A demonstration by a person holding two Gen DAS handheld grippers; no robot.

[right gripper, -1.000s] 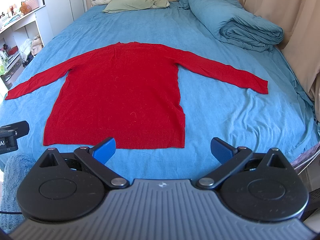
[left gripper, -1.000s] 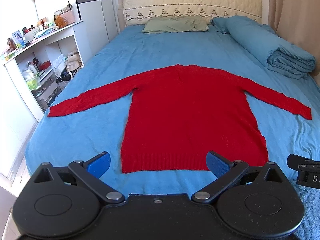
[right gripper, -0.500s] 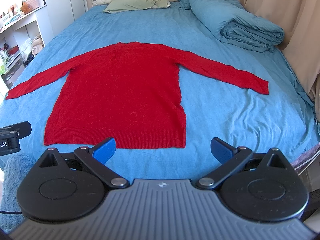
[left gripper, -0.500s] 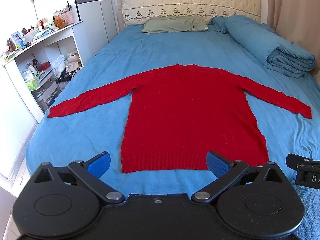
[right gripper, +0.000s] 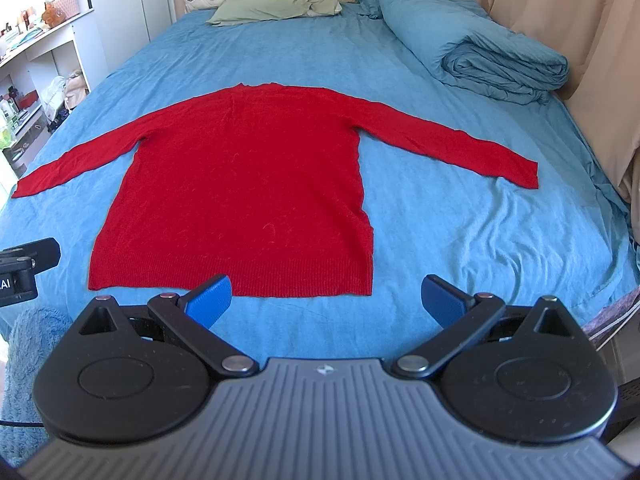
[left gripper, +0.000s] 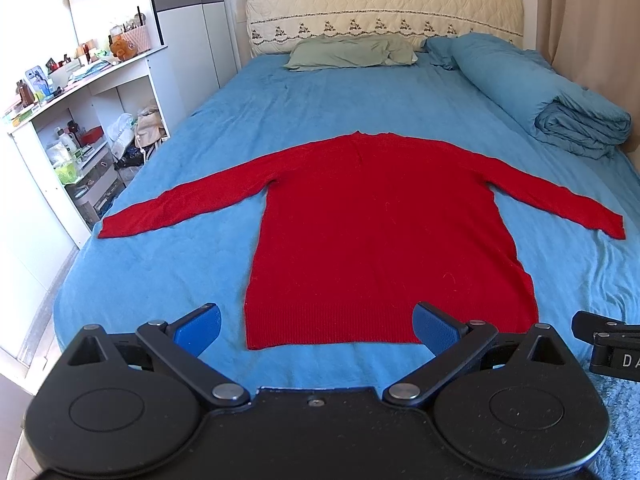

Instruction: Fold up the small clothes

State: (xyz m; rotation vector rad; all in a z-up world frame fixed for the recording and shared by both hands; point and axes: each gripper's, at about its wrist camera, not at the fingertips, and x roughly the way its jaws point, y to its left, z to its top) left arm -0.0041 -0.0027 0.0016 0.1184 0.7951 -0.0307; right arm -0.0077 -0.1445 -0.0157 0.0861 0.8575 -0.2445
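Left tool (left gripper: 317,326) spread wide, blue pads far apart, nothing between them and nothing touched. It hangs above the foot of the bed (left gripper: 168,272), its pads framing the hem of the sweater (left gripper: 376,240) from the near side, short of the cloth. Right tool (right gripper: 326,298), same story: fingers gaping, empty, poised above the blue sheet just before the hem, its left pad overlapping the hem's edge in the right wrist view, though whether it touches the knit can't be told. A corner of each tool peeks into the other's view at the frame edge, so the two sit side by side.

Out from there, the red sweater lies flat on the bed, hem nearest the tools, neck toward the headboard (left gripper: 384,4), both sleeves stretched out sideways and slanting a little toward the foot. Beyond the neck, a green pillow (left gripper: 348,52) rests against the headboard. On the right side of the bed a rolled blue duvet (right gripper: 492,52) lies well apart from the right sleeve. Left of the bed stands a white shelf (left gripper: 80,120), cluttered with small things.
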